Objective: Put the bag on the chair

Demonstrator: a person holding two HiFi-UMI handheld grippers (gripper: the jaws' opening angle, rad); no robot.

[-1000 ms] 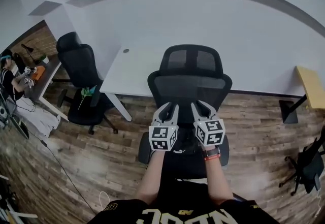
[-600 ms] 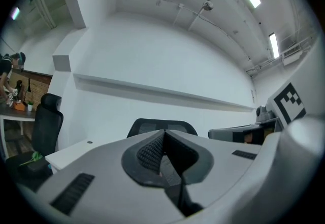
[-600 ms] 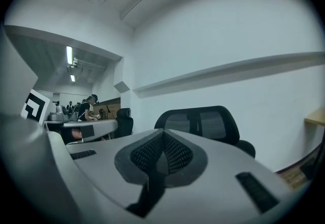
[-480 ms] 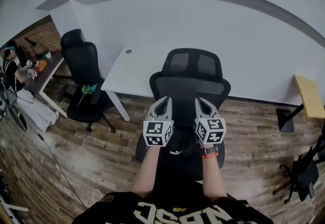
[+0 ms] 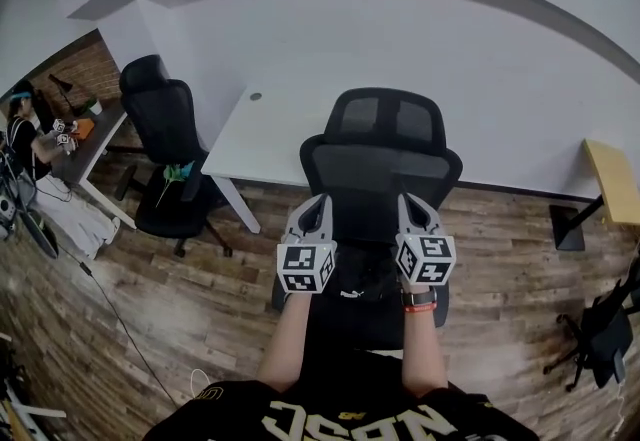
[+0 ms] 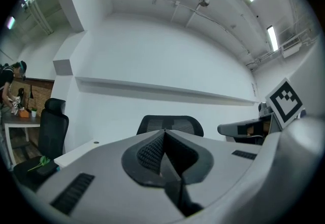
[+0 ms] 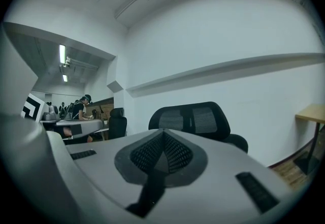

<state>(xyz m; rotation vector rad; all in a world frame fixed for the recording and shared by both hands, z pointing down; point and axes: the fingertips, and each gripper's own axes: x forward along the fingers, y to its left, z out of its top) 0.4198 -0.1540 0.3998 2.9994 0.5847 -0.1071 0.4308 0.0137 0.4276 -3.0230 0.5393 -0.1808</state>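
Observation:
A black mesh office chair stands straight ahead, its back to the white desk. The black bag hangs low between my forearms, over the chair's seat; its outline is hard to tell from the dark seat. My left gripper and right gripper are held side by side in front of the backrest. In the left gripper view the left gripper is shut with a dark strap pinched between the pads. In the right gripper view the right gripper is shut on a dark strap too.
A second black chair with a green item on its seat stands to the left. A person sits at a desk at the far left. A wooden table is at the right edge. Cables lie on the wood floor.
Both grippers' jaws have gone from slightly apart to shut. The two grippers have spread a little farther apart in front of the chair.

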